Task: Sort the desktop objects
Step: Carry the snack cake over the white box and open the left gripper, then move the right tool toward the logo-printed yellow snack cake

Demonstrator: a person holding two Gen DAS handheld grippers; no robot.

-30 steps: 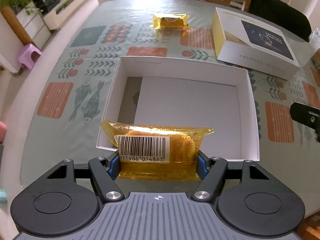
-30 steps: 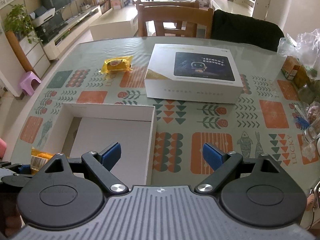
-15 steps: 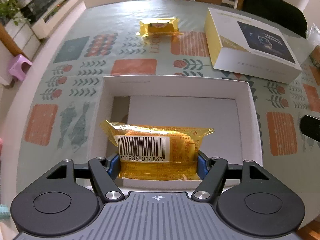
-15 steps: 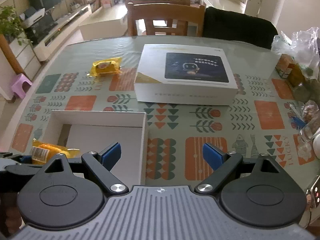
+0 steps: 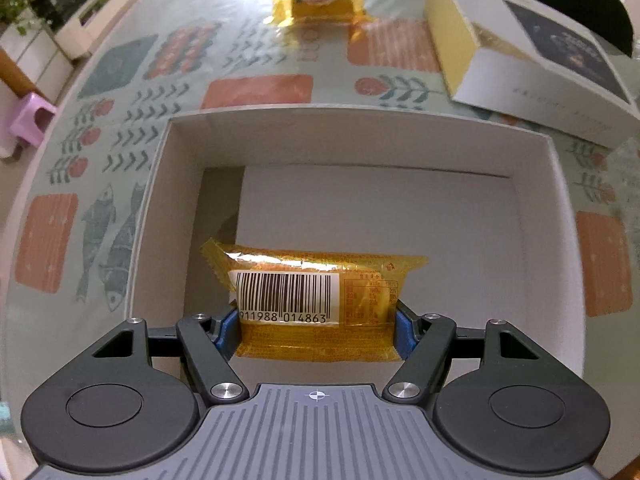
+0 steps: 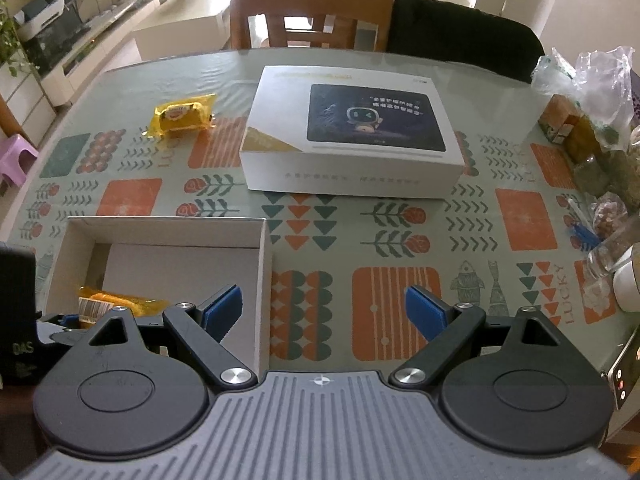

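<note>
My left gripper [image 5: 316, 330] is shut on a yellow snack packet [image 5: 316, 296] with a barcode label, held low inside the open white cardboard box [image 5: 360, 130], near its front left. The packet [image 6: 116, 304] and box [image 6: 168, 224] also show at the lower left of the right wrist view. A second yellow snack packet [image 5: 320, 8] lies on the table beyond the box; it also shows in the right wrist view [image 6: 182, 118]. My right gripper [image 6: 324, 312] is open and empty, above the table to the right of the box.
A closed white product box [image 6: 348, 136] with a robot picture sits mid-table; it also shows in the left wrist view [image 5: 532, 64]. Plastic bags, jars and small packages [image 6: 592, 128] crowd the right edge. Wooden chairs [image 6: 308, 16] stand at the far side.
My left gripper has moved forward and down with the packet, from the box's front edge to inside it. The right gripper has shifted slightly and stays open.
</note>
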